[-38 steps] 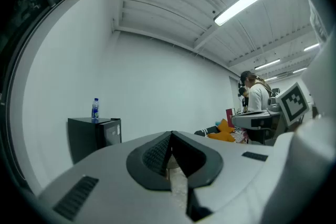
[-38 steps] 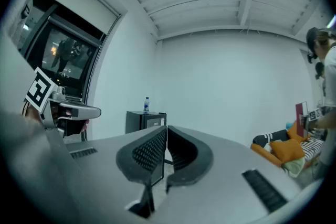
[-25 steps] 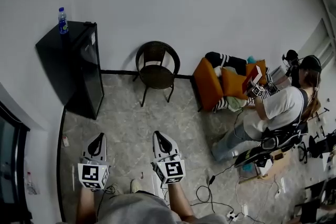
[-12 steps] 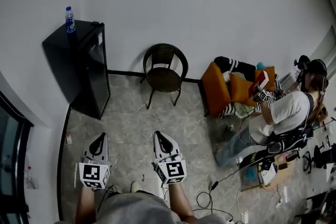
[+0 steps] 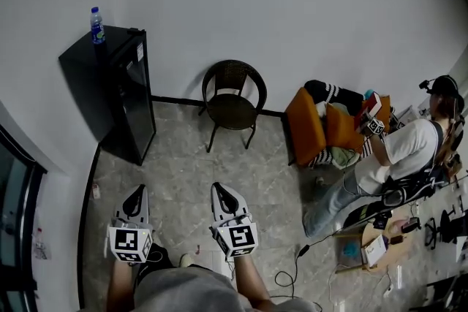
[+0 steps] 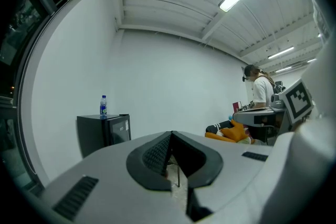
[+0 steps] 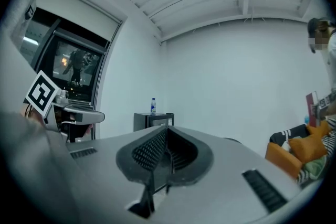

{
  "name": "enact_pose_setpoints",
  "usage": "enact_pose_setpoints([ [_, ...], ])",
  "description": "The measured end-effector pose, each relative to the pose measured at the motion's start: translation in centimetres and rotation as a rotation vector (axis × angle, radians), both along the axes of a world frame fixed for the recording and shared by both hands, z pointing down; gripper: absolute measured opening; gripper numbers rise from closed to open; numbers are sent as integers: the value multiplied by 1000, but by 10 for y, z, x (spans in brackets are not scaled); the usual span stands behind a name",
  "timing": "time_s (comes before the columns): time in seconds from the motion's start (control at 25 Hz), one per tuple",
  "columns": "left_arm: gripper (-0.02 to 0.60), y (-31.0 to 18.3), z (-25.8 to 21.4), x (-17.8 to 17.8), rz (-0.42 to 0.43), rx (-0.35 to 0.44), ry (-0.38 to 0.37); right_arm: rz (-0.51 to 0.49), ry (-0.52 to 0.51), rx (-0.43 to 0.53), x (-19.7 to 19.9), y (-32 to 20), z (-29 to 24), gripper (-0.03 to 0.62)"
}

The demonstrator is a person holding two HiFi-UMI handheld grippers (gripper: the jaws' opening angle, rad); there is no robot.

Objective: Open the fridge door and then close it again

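White wall backs the fridge [image 5: 124, 95]; its door sticker [image 5: 137, 52] is illegible. Left gripper [image 5: 137, 191] and right gripper [image 5: 218, 188]: jaws pressed together, empty. Floor cables [image 5: 292, 275] appear in the head view only.

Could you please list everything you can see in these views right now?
fridge: one, black, door closed, against the wall at the left.
water bottle: one, clear with blue cap, on top of the fridge.
chair: one, dark, round-backed, by the wall right of the fridge.
armchair: one, orange, with cushions, further right.
person: one, seated at the far right.
cables: several, black, on the floor at lower right.
left tool: one, grey, shut, empty, low in front.
right tool: one, grey, shut, empty, beside it.
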State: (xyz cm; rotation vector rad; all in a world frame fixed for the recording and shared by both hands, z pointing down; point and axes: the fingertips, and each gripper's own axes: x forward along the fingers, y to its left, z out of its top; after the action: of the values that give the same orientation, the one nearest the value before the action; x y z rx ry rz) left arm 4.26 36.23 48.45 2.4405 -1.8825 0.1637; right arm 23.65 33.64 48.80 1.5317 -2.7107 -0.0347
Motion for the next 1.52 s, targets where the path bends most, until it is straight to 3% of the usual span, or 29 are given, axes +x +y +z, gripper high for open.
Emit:
enact_pose_setpoints([
  [0.64,5,-125,6,-58,4,-3,16,-27,18,-6,-67,-122,3,25],
  [1.08,5,-219,-4,-146,-21,-1,20,-70,35,-10,-161,-222,-4,25],
  [1.52,5,-274,4,-227,-64,-5,21,-120,42,-9,-245,-288,-1,25],
])
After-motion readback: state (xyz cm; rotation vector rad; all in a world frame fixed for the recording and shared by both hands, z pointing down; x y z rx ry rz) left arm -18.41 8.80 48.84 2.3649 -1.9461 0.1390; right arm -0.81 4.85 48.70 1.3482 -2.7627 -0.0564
